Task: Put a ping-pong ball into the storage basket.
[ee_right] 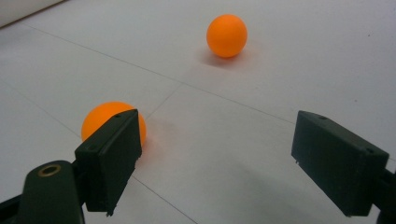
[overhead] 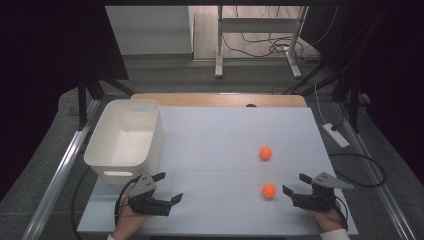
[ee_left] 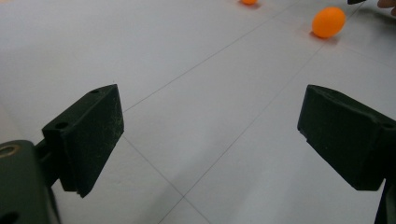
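Down at the near edge of the table [overhead: 220, 130], the right gripper [overhead: 297, 184] sits at about five o'clock, jaws spread wide and holding nothing; the near orange ball [overhead: 268, 190] lies just beside its left jaw. The left gripper [overhead: 168, 187], at seven o'clock, gapes wide too. Farther off rests the second orange ball [overhead: 265, 153]. At ten o'clock stands a white bin [overhead: 125, 137].

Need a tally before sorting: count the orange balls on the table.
2. The near ball lies just ahead of the right gripper; the far ball sits farther up the white table. The bin's visible inside holds none.
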Motion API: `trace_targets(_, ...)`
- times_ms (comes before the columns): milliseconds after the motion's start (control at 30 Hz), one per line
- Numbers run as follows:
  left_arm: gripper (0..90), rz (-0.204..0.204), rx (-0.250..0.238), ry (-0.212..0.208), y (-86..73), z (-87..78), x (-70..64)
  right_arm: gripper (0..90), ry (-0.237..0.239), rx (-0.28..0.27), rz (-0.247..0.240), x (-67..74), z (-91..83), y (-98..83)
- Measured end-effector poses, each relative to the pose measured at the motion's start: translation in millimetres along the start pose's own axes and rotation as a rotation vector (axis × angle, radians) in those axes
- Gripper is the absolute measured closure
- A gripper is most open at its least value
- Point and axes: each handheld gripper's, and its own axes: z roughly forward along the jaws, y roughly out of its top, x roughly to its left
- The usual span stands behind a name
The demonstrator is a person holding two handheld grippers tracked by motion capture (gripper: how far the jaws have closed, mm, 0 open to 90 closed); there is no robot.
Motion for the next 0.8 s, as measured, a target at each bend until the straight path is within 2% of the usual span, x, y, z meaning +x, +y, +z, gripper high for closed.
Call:
trace_targets(267,8.1,-0.006,0.025,-0.005,8.5,11.0,-4.9,16.1,-0.001,0.002,-0.004,0.1,1.9,1.6)
trace_targets(667,8.1,0.010,0.035,-0.034,23.6,23.8,-13.2,16.2,0.000,-0.012,0.001,-0.8,3.1,4.1)
trace_targets(800,8.1,0.000,0.036,-0.039,25.2,26.1,-12.8,16.3,-0.006,-0.011,0.001,-1.4,3.8,4.7)
